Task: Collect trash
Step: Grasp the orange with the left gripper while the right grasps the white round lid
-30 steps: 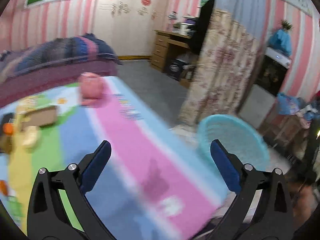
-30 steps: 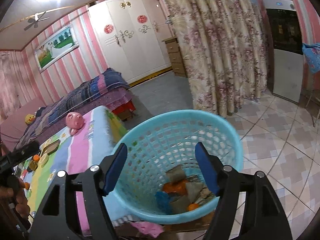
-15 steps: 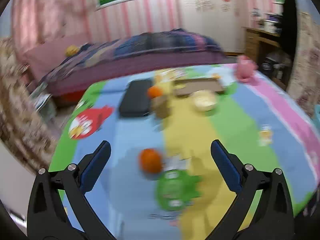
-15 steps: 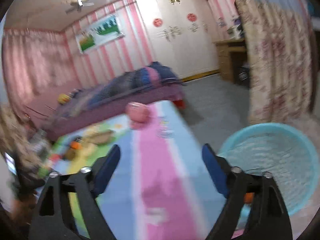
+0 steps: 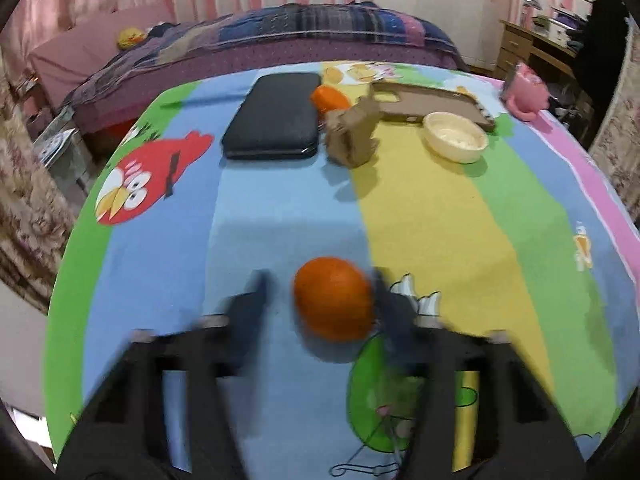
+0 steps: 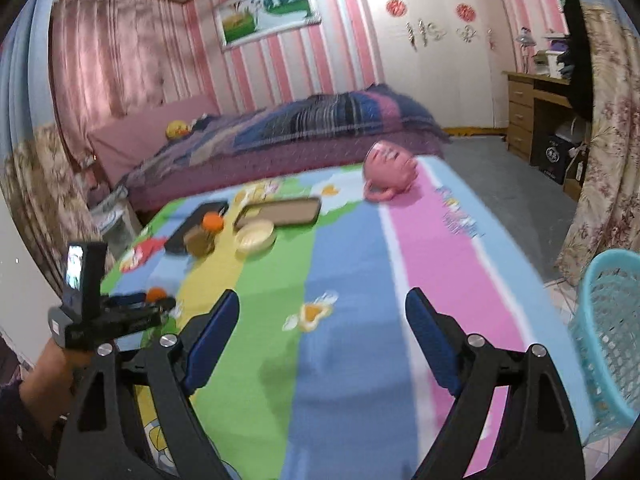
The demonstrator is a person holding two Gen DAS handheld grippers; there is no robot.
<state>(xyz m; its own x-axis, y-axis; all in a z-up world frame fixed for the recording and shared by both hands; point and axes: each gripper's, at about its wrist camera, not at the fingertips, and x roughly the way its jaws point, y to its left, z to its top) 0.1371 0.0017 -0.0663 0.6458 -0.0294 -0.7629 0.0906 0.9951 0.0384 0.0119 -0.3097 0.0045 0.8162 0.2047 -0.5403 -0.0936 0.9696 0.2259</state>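
Note:
An orange fruit-like piece (image 5: 332, 304) lies on the colourful tablecloth (image 5: 432, 216) between the blurred fingers of my left gripper (image 5: 320, 276), whose jaws are closing. The right finger is at the piece's edge; the left finger stands a little apart from it. In the right wrist view the left gripper (image 6: 156, 305) and that orange piece (image 6: 156, 294) show at the table's left. My right gripper (image 6: 323, 300) hangs open over the blue and green stripes with nothing between its fingers. The turquoise trash basket (image 6: 608, 340) stands on the floor at the right.
Further back on the table are a crumpled brown paper (image 5: 352, 136), a second orange piece (image 5: 330, 98), a black case (image 5: 272, 116), a brown tray (image 5: 432, 106), a cream bowl (image 5: 456, 136) and a pink piggy bank (image 5: 524, 92). A bed stands behind.
The left gripper swung from the basket side across the table, sank over the orange piece, and its jaws narrowed around it. The right gripper left the basket and now hangs over the table.

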